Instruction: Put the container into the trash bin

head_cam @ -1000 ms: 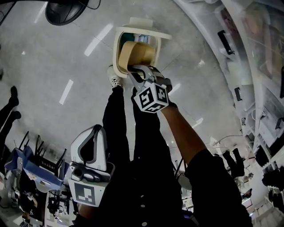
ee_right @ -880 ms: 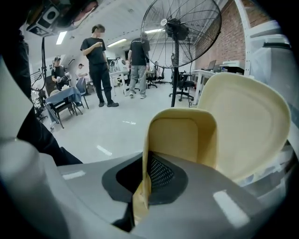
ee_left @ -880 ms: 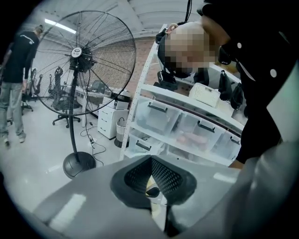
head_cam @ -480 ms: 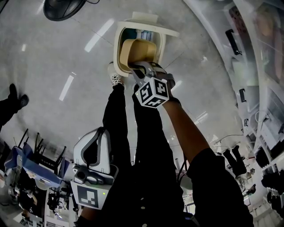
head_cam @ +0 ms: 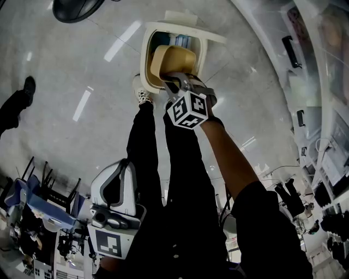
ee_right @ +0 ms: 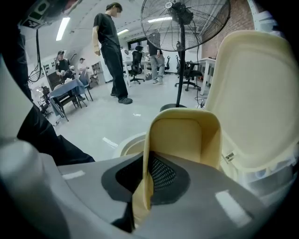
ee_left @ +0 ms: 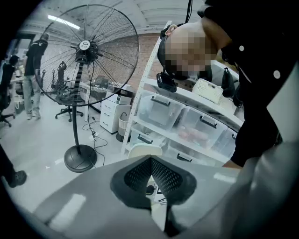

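A tan, open-topped container (head_cam: 173,61) hangs tilted in the mouth of the cream trash bin (head_cam: 144,62), whose lid (head_cam: 185,31) stands flipped up behind it. My right gripper (head_cam: 174,82) pinches the container's near wall; its jaws are just starting to part, with the wall still between the pads. In the right gripper view the container (ee_right: 187,135) rises from my right gripper (ee_right: 147,173), with the bin's lid (ee_right: 257,93) at the right and its rim (ee_right: 122,145) below. My left gripper (head_cam: 123,164) hangs shut and empty by the person's left leg, its pads (ee_left: 163,175) meeting.
A pedestal fan (ee_left: 86,46) stands on the grey floor, its base (head_cam: 76,8) left of the bin. Shelves with clear plastic boxes (ee_left: 187,116) lie to the right. The wearer's shoe (head_cam: 140,93) stands beside the bin. Other people (ee_right: 110,46) and chairs stand farther off.
My right gripper has sunk with the container, bringing it deeper into the bin's mouth. My left gripper has dropped a little. A bystander's feet at the left have shifted.
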A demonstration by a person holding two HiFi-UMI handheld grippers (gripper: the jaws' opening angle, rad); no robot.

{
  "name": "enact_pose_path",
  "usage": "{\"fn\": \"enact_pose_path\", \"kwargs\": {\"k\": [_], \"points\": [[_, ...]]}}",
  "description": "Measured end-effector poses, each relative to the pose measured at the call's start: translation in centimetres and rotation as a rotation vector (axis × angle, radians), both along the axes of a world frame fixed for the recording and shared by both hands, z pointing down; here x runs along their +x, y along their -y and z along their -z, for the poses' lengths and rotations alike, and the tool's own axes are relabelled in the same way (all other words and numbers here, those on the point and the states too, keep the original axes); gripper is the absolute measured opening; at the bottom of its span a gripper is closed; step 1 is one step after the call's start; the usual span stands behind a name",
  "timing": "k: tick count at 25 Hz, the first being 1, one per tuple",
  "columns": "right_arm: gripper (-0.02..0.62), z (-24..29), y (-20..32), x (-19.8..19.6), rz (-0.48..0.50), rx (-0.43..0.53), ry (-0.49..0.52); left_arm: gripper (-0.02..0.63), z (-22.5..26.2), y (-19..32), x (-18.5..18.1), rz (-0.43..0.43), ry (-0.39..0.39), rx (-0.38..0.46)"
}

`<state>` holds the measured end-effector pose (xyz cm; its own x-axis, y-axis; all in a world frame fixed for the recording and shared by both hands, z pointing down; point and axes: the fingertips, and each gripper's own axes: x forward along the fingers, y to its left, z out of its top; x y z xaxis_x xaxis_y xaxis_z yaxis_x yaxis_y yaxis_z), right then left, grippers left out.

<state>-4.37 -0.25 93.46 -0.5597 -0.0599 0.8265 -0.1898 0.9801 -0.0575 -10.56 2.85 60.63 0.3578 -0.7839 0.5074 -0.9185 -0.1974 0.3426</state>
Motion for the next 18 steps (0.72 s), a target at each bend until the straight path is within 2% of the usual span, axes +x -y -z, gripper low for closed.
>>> {"fn": "enact_pose_path", "kwargs": {"k": [1, 3, 4, 14, 18], "points": [[0.041, -0.1, -0.1, 0.0, -0.005, -0.013, -0.001, 0.000, -0.1, -0.1, -0.1, 0.001, -0.001, -0.001], [0.153, -0.4, -0.4, -0.2, -0.022, -0.036, 0.000, 0.000, -0.1, -0.2, -0.2, 0.003, -0.002, -0.002], [0.175, -0.5, -0.4, -0.2, -0.028, -0.043, 0.001, 0.000, -0.1, -0.2, -0.2, 0.004, -0.002, -0.001], [0.140, 2.3, 0.1, -0.4, -0.057, -0.042, 0.031, 0.000, 1.6, 0.2, -0.1, -0.001, 0.006, 0.037], [0.079, 6.1, 0.9, -0.3, -0.076, -0.009, 0.059, 0.000, 4.2, 0.8, 0.1, -0.014, 0.015, 0.073]]}}
